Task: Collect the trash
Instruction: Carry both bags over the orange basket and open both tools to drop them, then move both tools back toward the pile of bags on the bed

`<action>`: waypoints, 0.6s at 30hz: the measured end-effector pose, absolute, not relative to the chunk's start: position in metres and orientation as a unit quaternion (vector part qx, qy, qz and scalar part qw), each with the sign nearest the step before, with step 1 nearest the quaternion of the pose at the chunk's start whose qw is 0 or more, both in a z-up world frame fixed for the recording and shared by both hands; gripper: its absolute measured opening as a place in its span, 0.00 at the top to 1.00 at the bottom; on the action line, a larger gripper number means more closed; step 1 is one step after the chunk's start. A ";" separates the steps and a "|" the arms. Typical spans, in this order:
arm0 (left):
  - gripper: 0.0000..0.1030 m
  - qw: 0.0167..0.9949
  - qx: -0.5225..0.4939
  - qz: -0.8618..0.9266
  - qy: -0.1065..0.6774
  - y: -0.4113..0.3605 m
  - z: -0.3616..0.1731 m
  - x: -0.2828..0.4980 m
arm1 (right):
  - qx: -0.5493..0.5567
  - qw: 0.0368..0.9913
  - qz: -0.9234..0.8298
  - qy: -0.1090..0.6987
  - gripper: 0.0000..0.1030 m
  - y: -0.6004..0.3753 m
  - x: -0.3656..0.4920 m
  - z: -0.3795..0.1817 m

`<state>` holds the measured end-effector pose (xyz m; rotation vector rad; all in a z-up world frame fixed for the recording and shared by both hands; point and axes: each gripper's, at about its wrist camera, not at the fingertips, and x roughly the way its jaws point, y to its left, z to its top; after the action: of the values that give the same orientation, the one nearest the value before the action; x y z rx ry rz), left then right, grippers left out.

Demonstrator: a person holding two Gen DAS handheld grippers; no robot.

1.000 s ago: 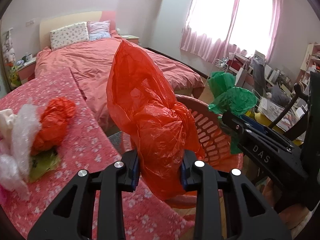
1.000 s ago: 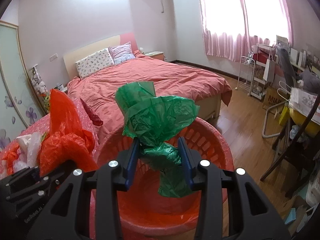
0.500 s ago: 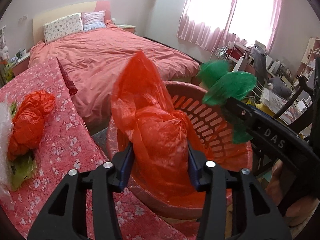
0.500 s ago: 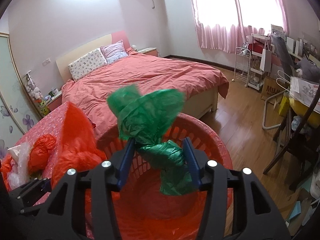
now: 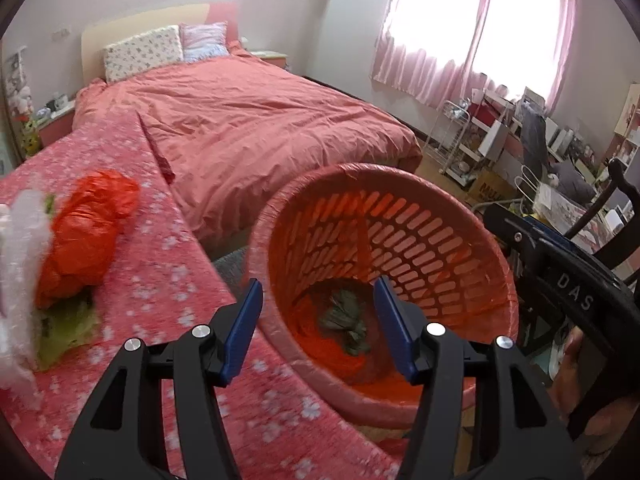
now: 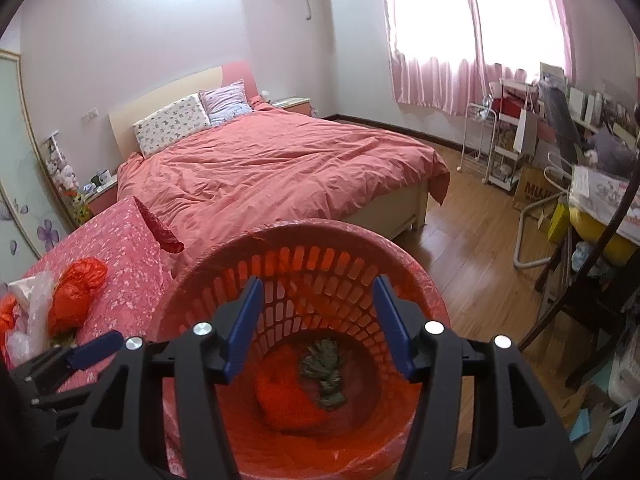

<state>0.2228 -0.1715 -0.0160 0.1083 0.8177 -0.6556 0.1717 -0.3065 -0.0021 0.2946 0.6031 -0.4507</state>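
A red slotted basket lined with a red bag stands beside the floral table. A green plastic bag and a red plastic bag lie at its bottom. My left gripper is open and empty at the basket's left rim. My right gripper is open and empty above the basket mouth. On the table lie another red bag, a green scrap and clear bubble wrap.
The pink floral table is at left. A bed with a red quilt is behind. A cluttered desk, chair and shelves stand at right on wood floor.
Both grippers opened. The red bag left the left gripper and the green bag left the right gripper; both now lie in the basket.
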 end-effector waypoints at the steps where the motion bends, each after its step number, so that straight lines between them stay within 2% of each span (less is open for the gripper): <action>1: 0.44 0.867 0.051 -0.308 0.387 -0.167 -0.014 0.222 | 0.141 0.921 -0.216 0.293 0.45 -0.303 0.172 0.000; 7: 0.44 0.894 0.045 -0.262 0.361 -0.118 0.003 0.214 | 0.126 0.929 -0.182 0.296 0.45 -0.267 0.178 0.010; 18: 0.44 0.938 0.009 -0.123 0.324 0.019 0.027 0.216 | 0.081 0.942 -0.080 0.315 0.45 -0.154 0.211 0.016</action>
<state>0.2158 0.0187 0.0268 0.0185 0.6615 -0.2514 0.2110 -0.1542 0.0164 0.1652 0.6430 -0.1639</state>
